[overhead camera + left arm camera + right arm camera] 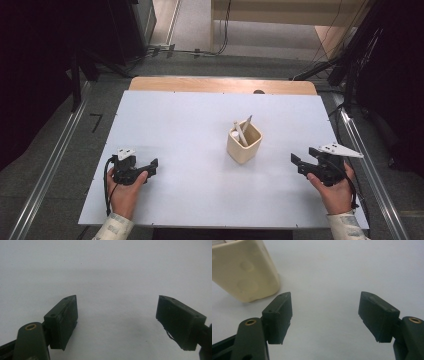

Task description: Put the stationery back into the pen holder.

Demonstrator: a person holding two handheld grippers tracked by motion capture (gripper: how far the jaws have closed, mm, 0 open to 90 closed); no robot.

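Cream cup point(243, 145) with two pens point(242, 131) stood mid-bench point(190, 125), left gripper point(153, 166) and right gripper point(296, 162) flanked it, fingers apart, empty

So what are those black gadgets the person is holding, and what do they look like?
Each hand holds a black two-jaw gripper: the left gripper and right gripper. Both have blocky jaws, brass-ringed holes, a grey three-cornered plate on top and a trailing black cable. The sleeves are pale and patterned.
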